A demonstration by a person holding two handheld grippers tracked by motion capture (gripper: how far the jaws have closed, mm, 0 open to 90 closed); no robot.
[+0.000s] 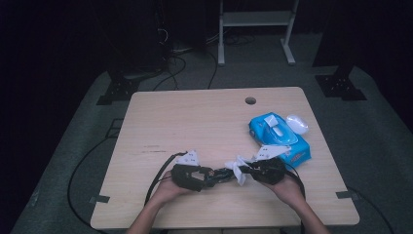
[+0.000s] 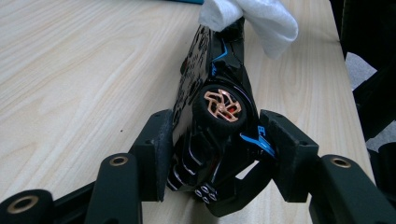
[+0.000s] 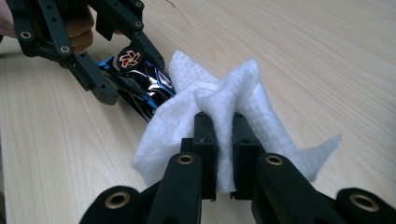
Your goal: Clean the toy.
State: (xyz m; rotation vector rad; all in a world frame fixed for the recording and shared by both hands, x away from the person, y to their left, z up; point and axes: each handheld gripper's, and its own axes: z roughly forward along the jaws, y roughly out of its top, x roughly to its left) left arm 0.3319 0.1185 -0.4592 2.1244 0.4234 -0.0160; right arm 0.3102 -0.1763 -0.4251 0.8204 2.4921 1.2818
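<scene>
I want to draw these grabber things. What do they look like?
Both grippers, left gripper and right gripper, are black, built from jointed bars with brass-coloured rivets. Each ends in two blocky black pads. A pale three-cornered plate sits on top of each, and a black cable trails behind. The forearms are bare.

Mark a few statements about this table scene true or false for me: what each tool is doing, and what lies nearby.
1. The right tool pinches a white wipe. True.
2. The left tool has a black toy car between its jaws. True.
3. The toy car's wheel hub is plain silver. False: the hub is copper-coloured.
4. The blue wipes pack lies at the left edge of the table. False: it lies on the right side, beyond the right tool.
5. The wipe touches the far end of the car. True.
</scene>
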